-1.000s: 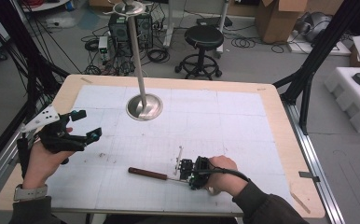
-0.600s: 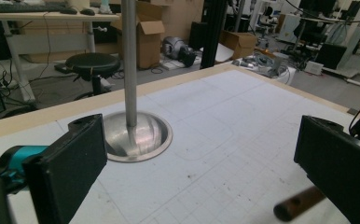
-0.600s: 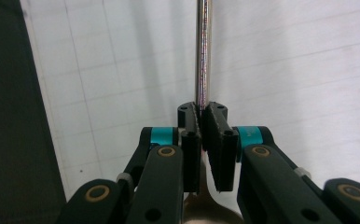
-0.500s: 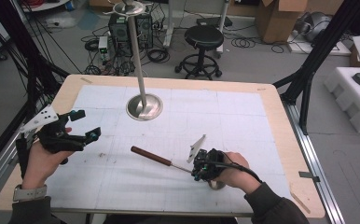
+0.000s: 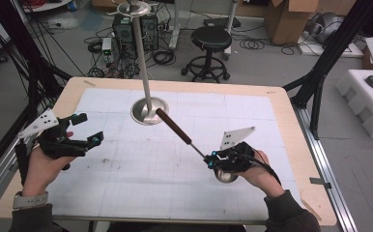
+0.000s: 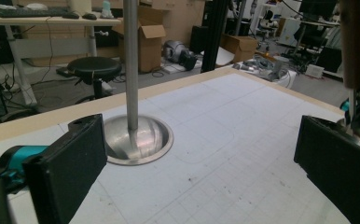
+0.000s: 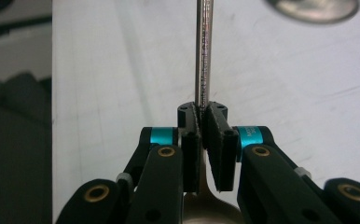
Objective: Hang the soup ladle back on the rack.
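Observation:
A ladle with a brown wooden handle [image 5: 173, 125], thin metal shaft and steel bowl hangs above the white mat, handle slanting up-left toward the stand. My right gripper [image 5: 208, 158] is shut on the shaft just above the bowl; in the right gripper view its pads [image 7: 202, 114] pinch the shaft [image 7: 203, 56], with the bowl below. My left gripper [image 5: 89, 128] stays open and empty over the left of the table. In the left gripper view its jaws [image 6: 199, 140] stand wide, and the ladle [image 6: 353, 42] shows at the far right.
A metal pole stand with a round base [image 5: 149, 110] rises at the back middle of the mat [image 5: 141, 179]; its base [image 6: 145, 140] lies ahead of the left gripper. The ladle handle's tip is close to that base. Stool, boxes and cables lie beyond the table.
The right gripper has risen and moved right with the ladle. The ladle swung from lying flat with its handle to the left to slanting up toward the stand. The left gripper kept still.

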### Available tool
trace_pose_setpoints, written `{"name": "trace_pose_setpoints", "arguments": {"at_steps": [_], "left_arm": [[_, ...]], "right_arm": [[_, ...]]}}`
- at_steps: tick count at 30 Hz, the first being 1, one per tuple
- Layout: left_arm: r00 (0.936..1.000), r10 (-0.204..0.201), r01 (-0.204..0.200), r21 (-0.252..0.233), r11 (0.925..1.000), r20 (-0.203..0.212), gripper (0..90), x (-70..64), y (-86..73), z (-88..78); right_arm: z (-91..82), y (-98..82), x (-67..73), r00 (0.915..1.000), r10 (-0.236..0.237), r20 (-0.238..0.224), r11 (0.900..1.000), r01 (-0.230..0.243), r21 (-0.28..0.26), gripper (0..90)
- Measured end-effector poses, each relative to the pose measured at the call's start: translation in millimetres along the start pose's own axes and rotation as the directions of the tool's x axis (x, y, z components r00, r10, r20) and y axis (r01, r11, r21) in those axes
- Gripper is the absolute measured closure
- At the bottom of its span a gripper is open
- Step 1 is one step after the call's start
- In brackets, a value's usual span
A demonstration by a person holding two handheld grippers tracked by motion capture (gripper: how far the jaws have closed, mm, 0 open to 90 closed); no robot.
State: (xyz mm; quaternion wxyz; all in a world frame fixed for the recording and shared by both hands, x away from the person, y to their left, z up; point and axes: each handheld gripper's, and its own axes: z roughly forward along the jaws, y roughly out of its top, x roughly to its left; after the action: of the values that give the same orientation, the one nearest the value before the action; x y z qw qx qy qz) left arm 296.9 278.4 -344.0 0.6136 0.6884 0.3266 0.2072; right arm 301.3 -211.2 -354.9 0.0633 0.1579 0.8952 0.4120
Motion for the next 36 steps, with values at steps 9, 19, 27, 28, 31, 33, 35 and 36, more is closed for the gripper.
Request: {"name": "trace_pose_setpoints", "arguments": {"at_steps": [9,19,27,28,31,33,35,36], "left_arm": [[0.9999,0.013,-0.013,-0.026,0.9996,0.009,2.9,-1.9,2.6,-4.7],[0.9998,0.012,-0.012,-0.021,0.9997,0.016,2.9,-2.4,2.5,-4.5],[0.9998,0.004,-0.004,-0.016,0.9999,0.019,2.9,-1.5,1.3,-4.2],[0.9998,0.004,-0.004,-0.016,0.9999,0.019,3.0,-1.6,1.3,-4.2],[0.9998,0.005,-0.004,-0.013,0.9999,0.018,2.9,-1.4,1.2,-4.0],[0.9998,0.004,-0.004,-0.014,0.9999,0.019,2.9,-1.3,1.0,-4.0],[0.9998,0.004,-0.004,-0.014,0.9999,0.019,2.9,-1.3,1.0,-4.0],[0.9998,0.003,-0.003,-0.014,0.9999,0.019,2.9,-1.2,1.0,-4.0]], "right_arm": [[-10.5,0.2,-13.7,0.999,0.044,0.007,0.974,-0.041,-0.221,84.3],[-10.4,0.5,-26.4,0.9939,0.082,0.074,0.931,-0.049,-0.363,84.3],[-12.1,-1.0,-41.2,0.9794,0.182,0.087,0.87,-0.119,-0.479,84.3],[-12.4,-0.7,-42.9,0.9786,0.184,0.092,0.866,-0.117,-0.486,84.3],[-13.2,2.6,-45.8,0.9732,0.204,0.106,0.857,-0.125,-0.501,84.3],[-13.5,6.2,-48.2,0.9691,0.21,0.13,0.857,-0.118,-0.502,84.3],[-13.5,11.1,-50.0,0.9658,0.213,0.148,0.858,-0.112,-0.501,84.3],[-13.6,14.0,-50.9,0.964,0.212,0.161,0.861,-0.106,-0.497,84.3]]}}
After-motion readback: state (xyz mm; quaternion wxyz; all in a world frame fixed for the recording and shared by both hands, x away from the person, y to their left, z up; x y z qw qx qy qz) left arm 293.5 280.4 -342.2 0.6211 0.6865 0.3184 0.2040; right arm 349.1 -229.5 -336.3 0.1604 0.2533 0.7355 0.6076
